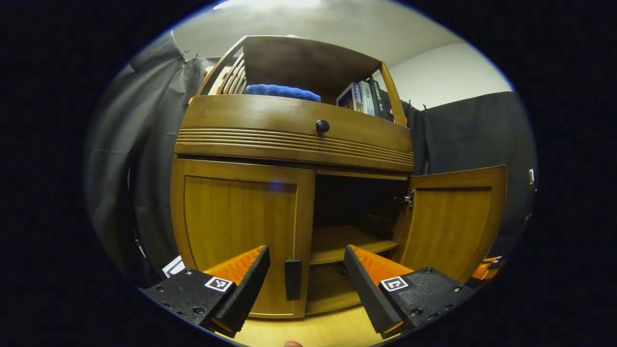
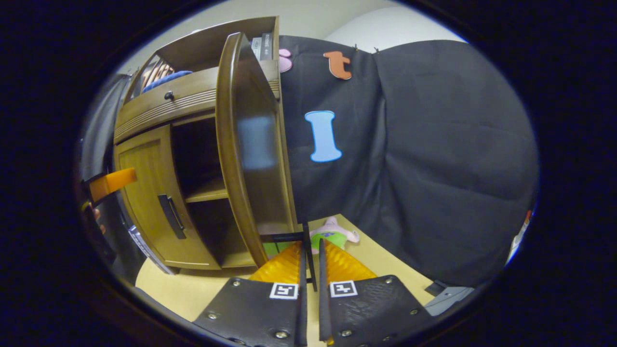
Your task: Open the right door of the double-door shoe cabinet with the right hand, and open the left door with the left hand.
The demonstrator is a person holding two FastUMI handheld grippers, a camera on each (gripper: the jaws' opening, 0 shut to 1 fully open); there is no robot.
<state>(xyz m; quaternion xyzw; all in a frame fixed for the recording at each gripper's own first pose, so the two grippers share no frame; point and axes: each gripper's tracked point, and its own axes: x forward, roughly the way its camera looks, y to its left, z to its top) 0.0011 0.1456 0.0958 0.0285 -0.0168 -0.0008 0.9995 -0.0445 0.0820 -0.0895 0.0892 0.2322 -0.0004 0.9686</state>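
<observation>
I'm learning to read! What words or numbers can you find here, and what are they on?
Nothing can be read for sure.
Books on the cabinet's top shelf: writing on the spines, too small and blurred.
Left gripper and right gripper: black-and-white square code stickers, patterns, not words.

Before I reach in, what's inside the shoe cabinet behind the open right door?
Behind the open right door, a bare wooden shelf with dark space above. The closed left door covers the other half.
</observation>
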